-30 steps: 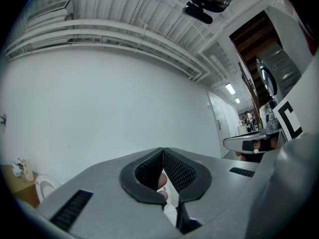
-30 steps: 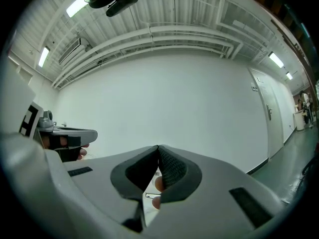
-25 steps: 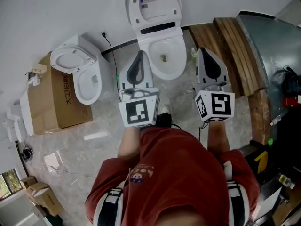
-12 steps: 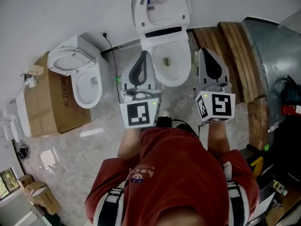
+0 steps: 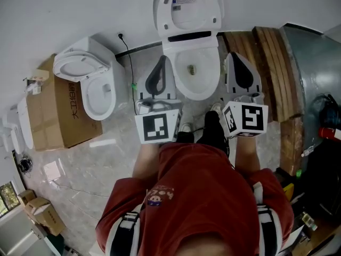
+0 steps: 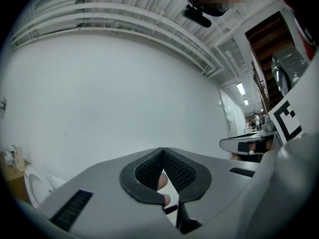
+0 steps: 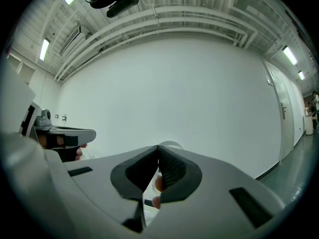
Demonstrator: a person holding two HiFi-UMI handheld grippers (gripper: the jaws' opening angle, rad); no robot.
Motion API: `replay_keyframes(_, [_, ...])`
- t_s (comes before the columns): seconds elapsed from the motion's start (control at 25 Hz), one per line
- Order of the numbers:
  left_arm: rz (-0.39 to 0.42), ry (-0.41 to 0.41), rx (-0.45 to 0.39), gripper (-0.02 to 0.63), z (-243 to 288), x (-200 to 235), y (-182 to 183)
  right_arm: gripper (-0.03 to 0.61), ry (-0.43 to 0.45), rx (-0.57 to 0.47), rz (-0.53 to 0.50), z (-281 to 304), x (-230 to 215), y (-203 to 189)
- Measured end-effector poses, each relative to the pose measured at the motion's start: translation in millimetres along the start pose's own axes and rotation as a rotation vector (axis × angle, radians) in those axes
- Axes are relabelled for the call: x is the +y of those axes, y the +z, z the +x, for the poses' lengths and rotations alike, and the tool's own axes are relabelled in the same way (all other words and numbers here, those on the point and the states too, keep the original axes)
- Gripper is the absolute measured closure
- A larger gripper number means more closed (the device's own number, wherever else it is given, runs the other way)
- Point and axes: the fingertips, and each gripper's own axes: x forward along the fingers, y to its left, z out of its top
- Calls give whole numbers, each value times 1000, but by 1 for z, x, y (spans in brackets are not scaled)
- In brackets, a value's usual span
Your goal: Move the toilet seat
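Observation:
In the head view a white toilet stands against the wall, its seat and lid (image 5: 187, 9) raised upright above the open bowl (image 5: 192, 71). My left gripper (image 5: 161, 60) is at the bowl's left side and my right gripper (image 5: 233, 56) at its right side; both point toward the wall. Neither touches the toilet. In the left gripper view the left gripper (image 6: 163, 150) has its jaws closed tip to tip with nothing between them. The right gripper (image 7: 158, 147) is shut and empty too, with the top of the raised lid (image 7: 172, 144) showing just behind its tip.
A second toilet (image 5: 88, 84) sits on the left beside a cardboard box (image 5: 50, 116). A black cable (image 5: 128, 55) runs down the wall. Wooden planks (image 5: 272, 68) and a grey metal panel (image 5: 319, 63) stand to the right. The person's black shoe (image 5: 213, 129) is on the floor below the bowl.
The person has stepped closer to the toilet, bringing a black shoe forward under the bowl. Both grippers stay shut and have moved slightly toward the bowl's sides.

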Motion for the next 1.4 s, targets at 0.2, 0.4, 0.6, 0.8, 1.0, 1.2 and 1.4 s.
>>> replay_keyframes(0.2, [15, 44, -6, 603, 26, -7, 1, 566, 40, -11, 11, 26, -22, -3])
replay_keyframes(0.4, [29, 81, -14, 603, 64, -26, 10, 566, 87, -33, 33, 51, -57, 3])
replay_keyframes(0.6, [74, 112, 3, 603, 108, -46, 12, 566, 143, -50, 46, 83, -94, 4])
replay_keyframes(0.8, [73, 142, -1, 603, 142, -70, 10, 566, 186, -54, 70, 106, -128, -4])
replay_keyframes(1.0, [84, 182, 7, 603, 169, -85, 9, 565, 221, -45, 87, 125, -156, -13])
replay_keyframes(1.2, [83, 221, 21, 603, 185, -92, 7, 566, 268, -44, 95, 140, -170, -17])
replay_keyframes(1.4, [124, 245, 74, 603, 194, -84, -3, 565, 294, -28, 100, 157, -172, -27])
